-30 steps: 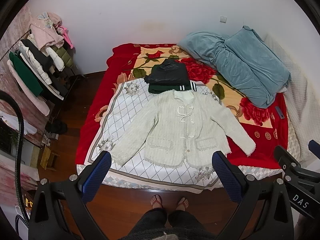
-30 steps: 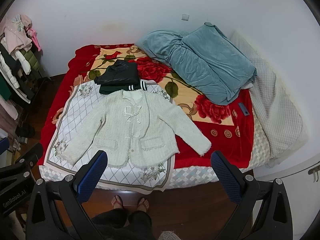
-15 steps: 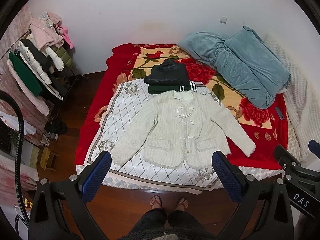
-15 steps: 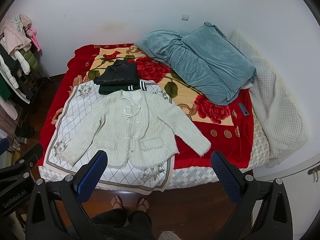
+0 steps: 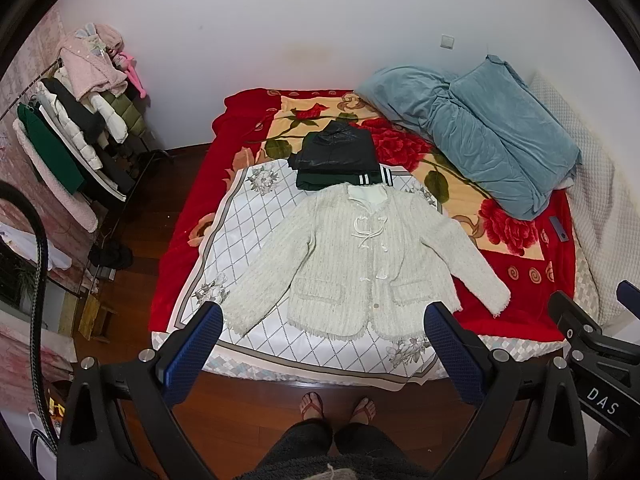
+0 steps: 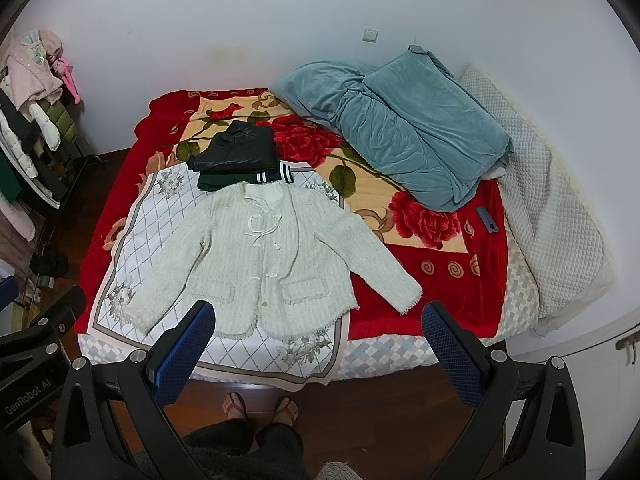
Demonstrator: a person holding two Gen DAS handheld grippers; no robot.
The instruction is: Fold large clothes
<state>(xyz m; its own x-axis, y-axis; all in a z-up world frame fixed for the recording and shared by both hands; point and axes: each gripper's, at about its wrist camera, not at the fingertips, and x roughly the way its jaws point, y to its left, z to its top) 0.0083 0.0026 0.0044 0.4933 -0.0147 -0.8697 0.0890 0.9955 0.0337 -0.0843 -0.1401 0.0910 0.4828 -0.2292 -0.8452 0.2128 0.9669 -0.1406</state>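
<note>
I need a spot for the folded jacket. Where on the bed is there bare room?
Free: red blanket between jacket sleeve and white quilt; the floral stretch left of the dark pile. Crowded: far right, under the blue duvet.

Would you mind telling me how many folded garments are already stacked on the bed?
2: a black garment on top, a dark green striped-trim one beneath, just beyond the cream jacket's collar. More may be hidden underneath.

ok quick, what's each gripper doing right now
left gripper: open, holding nothing, above the cream jacket.
right gripper: open, holding nothing.
</note>
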